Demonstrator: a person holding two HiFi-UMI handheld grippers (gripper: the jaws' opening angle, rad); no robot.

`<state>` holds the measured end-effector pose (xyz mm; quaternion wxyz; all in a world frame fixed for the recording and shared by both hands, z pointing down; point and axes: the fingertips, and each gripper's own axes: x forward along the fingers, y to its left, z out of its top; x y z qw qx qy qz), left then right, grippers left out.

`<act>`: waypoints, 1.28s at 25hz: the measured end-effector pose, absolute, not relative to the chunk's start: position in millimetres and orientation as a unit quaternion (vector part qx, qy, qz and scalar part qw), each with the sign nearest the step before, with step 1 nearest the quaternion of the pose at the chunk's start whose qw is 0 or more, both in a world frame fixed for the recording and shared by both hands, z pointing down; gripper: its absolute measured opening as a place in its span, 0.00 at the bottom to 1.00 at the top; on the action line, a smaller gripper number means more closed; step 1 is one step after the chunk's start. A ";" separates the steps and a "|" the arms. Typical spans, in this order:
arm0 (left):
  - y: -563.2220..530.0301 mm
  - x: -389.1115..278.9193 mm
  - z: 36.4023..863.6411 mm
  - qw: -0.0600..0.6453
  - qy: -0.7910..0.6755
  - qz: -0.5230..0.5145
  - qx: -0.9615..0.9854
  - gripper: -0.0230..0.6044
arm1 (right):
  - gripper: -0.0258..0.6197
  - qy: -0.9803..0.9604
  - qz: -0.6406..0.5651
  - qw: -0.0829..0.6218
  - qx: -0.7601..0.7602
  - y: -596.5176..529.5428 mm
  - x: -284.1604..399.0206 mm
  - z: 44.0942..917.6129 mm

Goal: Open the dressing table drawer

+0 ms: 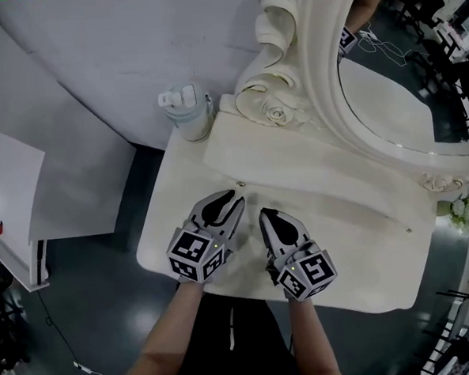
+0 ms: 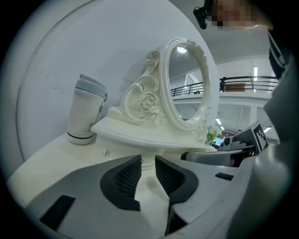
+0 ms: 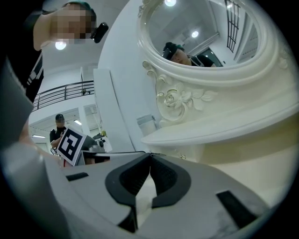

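Observation:
The cream dressing table (image 1: pixel 357 243) carries a raised shelf along its back under the oval mirror (image 1: pixel 394 78). A small drawer knob (image 1: pixel 241 185) shows on the front face below that shelf, also seen as the knob (image 2: pixel 106 152) and the knob (image 3: pixel 183 157). My left gripper (image 1: pixel 234 202) hovers over the tabletop just short of that knob, its jaws apart with nothing between them (image 2: pixel 148 161). My right gripper (image 1: pixel 265 215) is beside it to the right, pointing the same way, its jaw tips touching (image 3: pixel 150 156) and holding nothing.
A pale lidded tumbler (image 1: pixel 187 110) stands at the table's back left corner. A second small knob (image 1: pixel 409 229) sits further right. White flowers (image 1: pixel 463 208) are at the right end. A white cabinet (image 1: pixel 13 196) stands left of the table, dark floor between.

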<state>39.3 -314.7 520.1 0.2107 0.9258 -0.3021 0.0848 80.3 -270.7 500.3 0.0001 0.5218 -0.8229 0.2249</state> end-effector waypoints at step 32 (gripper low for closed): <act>-343.2 56.5 556.8 0.219 -0.373 0.189 0.882 0.22 | 0.05 -0.826 0.246 0.008 0.506 -274.3 100.5 520.7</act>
